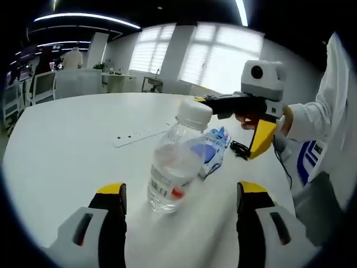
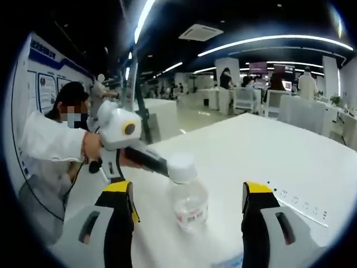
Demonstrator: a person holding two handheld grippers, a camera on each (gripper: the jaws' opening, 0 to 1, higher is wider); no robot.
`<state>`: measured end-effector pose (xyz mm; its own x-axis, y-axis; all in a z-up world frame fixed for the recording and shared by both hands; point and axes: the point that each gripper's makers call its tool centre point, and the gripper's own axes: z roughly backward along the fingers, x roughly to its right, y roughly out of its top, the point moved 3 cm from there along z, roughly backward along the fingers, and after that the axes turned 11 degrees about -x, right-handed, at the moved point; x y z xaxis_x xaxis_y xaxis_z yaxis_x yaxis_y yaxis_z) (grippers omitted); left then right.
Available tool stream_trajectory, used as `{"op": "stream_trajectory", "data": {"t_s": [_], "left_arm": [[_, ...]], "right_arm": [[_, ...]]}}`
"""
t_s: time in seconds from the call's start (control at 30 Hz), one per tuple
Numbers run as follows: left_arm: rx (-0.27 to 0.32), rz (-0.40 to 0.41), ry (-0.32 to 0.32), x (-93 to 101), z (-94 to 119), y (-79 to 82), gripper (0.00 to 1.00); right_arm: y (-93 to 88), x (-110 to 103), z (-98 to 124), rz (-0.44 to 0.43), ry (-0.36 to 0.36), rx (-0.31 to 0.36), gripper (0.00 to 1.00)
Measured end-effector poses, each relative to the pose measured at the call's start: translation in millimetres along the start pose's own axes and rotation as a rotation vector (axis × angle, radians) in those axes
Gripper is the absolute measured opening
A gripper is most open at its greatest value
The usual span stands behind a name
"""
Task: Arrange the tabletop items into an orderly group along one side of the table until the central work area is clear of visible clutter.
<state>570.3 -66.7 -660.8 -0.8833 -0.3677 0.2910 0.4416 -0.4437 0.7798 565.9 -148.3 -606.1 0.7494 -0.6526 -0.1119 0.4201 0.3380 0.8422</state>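
Note:
A clear plastic bottle [image 1: 173, 162] with a white cap stands on the white table [image 1: 67, 145], in the gap ahead of my left gripper [image 1: 182, 192], whose yellow-tipped jaws stand wide apart and touch nothing. Right behind the bottle lies a blue and white packet [image 1: 215, 146]. My right gripper [image 1: 260, 138], held by a hand, hovers over the table's right side past the packet. In the right gripper view the same bottle [image 2: 187, 196] sits between the open right gripper [image 2: 188, 192] jaws, untouched, and the left gripper [image 2: 115, 166] comes in from the left behind it.
A long white power strip [image 1: 142, 134] lies flat beyond the bottle, and the power strip [image 2: 301, 205] shows at the right. A black cable [image 1: 240, 149] curls near the person's white sleeve [image 1: 318, 120]. Desks and chairs stand far behind the table.

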Motion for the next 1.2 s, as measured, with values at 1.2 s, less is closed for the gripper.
{"op": "stream_trajectory", "data": {"t_s": [1.2], "left_arm": [[-0.009, 0.037, 0.040, 57.2, 48.7, -16.9, 0.99]], "right_arm": [[-57.2, -16.3, 73.7, -0.083, -0.007, -0.087, 0.87]]}}
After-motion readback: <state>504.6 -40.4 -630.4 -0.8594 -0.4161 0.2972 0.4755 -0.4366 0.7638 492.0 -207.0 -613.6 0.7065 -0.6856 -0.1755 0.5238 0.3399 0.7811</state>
